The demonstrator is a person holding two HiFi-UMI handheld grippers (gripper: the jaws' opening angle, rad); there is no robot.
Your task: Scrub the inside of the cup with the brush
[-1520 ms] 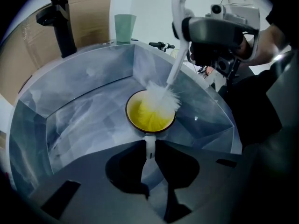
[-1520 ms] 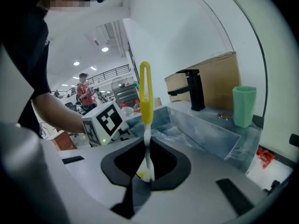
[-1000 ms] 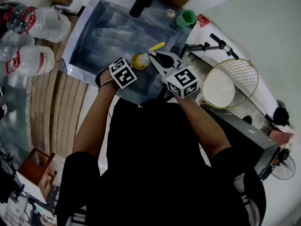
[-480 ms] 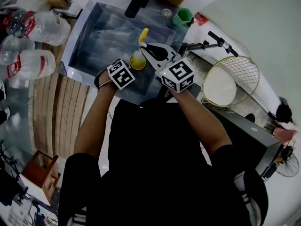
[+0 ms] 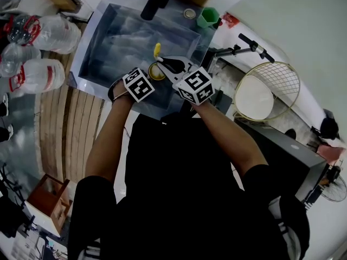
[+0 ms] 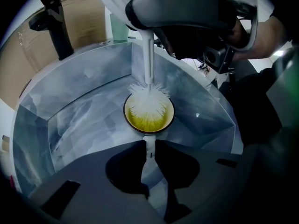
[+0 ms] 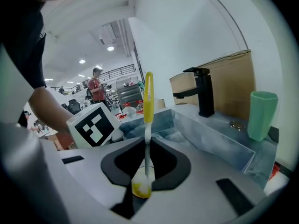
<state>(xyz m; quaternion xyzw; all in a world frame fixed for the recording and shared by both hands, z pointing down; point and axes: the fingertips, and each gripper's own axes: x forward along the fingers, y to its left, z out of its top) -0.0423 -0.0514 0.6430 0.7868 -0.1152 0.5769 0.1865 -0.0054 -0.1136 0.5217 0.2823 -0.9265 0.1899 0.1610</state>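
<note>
A: Where's the cup [image 6: 148, 118]?

B: Over the sink [image 6: 70, 120]. The left gripper [image 6: 149, 146] has its jaws pinched together on the cup's white handle. Holding it by the handle leaves the yellow inside free to work in.

A: And the brush [image 6: 148, 97]?

B: Its white bristles fill the cup's mouth and splay over the rim at the far side. The stem runs up to the right gripper [image 7: 146, 162], whose jaws are clamped on it low down, so the yellow grip end stands clear above. A low hold probably gives a firmer push into the cup.

A: So scrubbing is under way?

B: I'd judge so. The bristles are in, though I can't tell whether they reach the bottom.

A: Why over the sink?

B: Likely so drips land in the basin. The black tap [image 6: 57, 24] stands at the far rim, well apart from the cup, and I see no water running. A green tumbler [image 7: 261, 113] stands on the ledge near the tap, out of the way.
</note>
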